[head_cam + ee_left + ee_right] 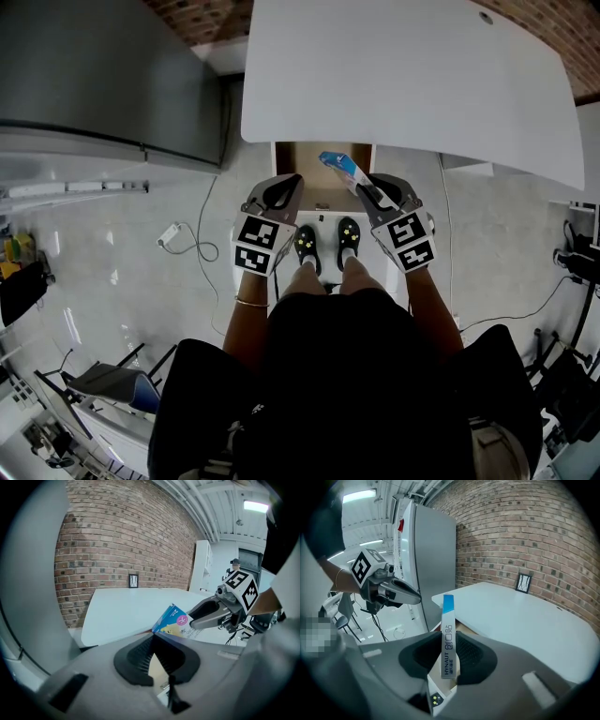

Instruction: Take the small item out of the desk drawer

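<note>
A small flat box (339, 167), white with a blue end, is pinched edge-on by my right gripper (367, 185). It hangs over the open desk drawer (321, 192), just under the front edge of the white desk top (403, 75). In the right gripper view the box (447, 613) stands upright between the dark pads of the right gripper (449, 634). My left gripper (287, 183) hovers at the drawer's left side, shut and empty. The left gripper view shows the left gripper (152, 638) with its jaws together, and beyond it the box (172, 620).
A tall grey cabinet (103, 75) stands left of the desk. A cable with a plug (171, 234) lies on the white floor. The person's shoes (307, 246) rest just in front of the drawer. Chairs and cables stand at both sides, and a brick wall (525, 536) is behind the desk.
</note>
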The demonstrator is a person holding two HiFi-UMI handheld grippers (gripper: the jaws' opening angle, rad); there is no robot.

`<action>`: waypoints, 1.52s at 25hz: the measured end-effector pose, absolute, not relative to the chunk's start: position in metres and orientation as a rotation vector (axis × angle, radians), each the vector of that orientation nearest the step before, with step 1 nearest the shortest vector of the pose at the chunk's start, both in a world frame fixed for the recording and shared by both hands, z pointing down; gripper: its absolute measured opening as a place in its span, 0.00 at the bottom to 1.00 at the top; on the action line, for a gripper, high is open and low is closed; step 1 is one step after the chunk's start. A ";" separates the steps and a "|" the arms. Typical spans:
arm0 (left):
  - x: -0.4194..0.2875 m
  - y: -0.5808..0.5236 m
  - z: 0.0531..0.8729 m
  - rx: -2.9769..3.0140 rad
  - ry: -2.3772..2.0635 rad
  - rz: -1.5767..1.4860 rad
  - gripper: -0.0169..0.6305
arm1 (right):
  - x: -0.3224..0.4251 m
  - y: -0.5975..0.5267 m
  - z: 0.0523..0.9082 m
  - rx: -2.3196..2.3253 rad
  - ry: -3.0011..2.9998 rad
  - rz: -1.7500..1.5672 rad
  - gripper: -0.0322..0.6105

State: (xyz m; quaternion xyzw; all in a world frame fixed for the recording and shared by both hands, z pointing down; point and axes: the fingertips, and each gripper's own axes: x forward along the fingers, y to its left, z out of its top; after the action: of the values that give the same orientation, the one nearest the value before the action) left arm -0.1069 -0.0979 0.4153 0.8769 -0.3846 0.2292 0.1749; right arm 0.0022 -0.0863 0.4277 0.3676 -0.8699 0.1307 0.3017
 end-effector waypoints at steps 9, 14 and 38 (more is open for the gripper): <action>-0.103 -0.100 0.401 2.503 -1.082 0.626 0.03 | 0.008 -0.087 0.409 1.015 -2.329 0.344 0.21; -0.102 -0.102 0.395 2.511 -1.081 0.612 0.03 | 0.008 -0.089 0.402 1.026 -2.338 0.346 0.21; -0.105 -0.124 0.353 2.564 -1.118 0.514 0.03 | 0.016 -0.106 0.345 1.134 -2.445 0.358 0.21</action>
State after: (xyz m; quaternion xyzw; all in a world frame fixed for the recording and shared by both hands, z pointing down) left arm -0.1051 -0.1241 0.3534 0.8915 -0.3888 0.1789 0.1485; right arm 0.0157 -0.1062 0.3450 0.4079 -0.8792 0.1286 0.2099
